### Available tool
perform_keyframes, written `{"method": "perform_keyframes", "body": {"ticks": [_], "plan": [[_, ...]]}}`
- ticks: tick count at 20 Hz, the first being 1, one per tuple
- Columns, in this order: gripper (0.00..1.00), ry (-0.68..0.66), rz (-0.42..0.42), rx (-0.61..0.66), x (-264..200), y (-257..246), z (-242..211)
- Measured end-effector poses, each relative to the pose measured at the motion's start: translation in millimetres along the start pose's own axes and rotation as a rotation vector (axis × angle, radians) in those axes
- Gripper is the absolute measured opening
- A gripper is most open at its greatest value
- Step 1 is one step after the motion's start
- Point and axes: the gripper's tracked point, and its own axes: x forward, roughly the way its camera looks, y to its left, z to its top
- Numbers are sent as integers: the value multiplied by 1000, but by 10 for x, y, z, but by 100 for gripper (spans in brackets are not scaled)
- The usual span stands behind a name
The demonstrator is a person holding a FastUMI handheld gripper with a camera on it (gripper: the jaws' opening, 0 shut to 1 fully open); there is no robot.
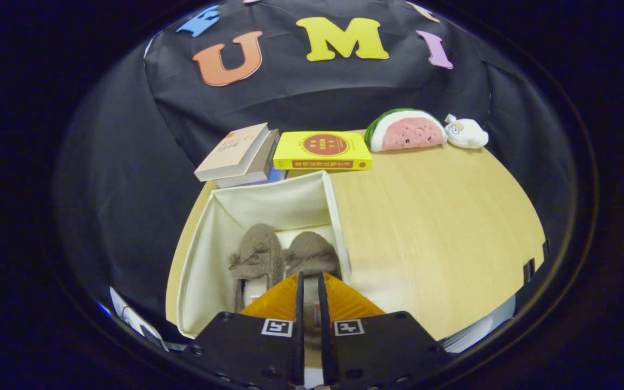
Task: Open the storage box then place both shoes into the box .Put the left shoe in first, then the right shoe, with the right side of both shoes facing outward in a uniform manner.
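Gripper view, looking down along the two black fingers at the lower centre of the frame. The gripper (310,287) has its jaws drawn to a narrow slit; whether they pinch anything cannot be told, since what lies between the tips is hidden behind the orange wedge-shaped finger covers (344,303).

Just ahead of the fingertips, left of centre, stands the cream fabric storage box with soft upright walls (203,254), its top open. Inside it lie two brown fuzzy slippers side by side: the left-hand slipper in the box (255,252), carrying a small bow, and the right-hand slipper in the box (312,252), which touches or nearly touches the fingertips. Their heels are hidden by the gripper, so which sides face outward cannot be judged.

Handling, by appearance: the slippers look light, soft and compressible, not slippery or fragile; the heel rim or the edge of the opening would likely give the firmest purchase. The box walls seem limp and may buckle if pushed.

On the pale wooden round table (442,227), in the upper centre of the frame, rest a stack of beige books (236,154) and a yellow book with a red disc (323,149); to the upper right lie a watermelon-slice plush toy (407,130) and a small white plush toy (466,132).
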Motion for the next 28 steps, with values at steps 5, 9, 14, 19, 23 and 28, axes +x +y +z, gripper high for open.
{"method": "perform_keyframes", "body": {"ticks": [5, 9, 14, 19, 23, 28], "plan": [[16, -72, 41, 14, -242, -75, 46], [28, -233, 38, 3, -561, -309, 194], [54, -424, 30, -54, -1030, -601, 311], [85, -554, -6, -60, -1389, -927, 344], [90, -713, -115, -92, -1719, -1228, 458], [93, -804, -143, -110, -2022, -1340, 325]]}}
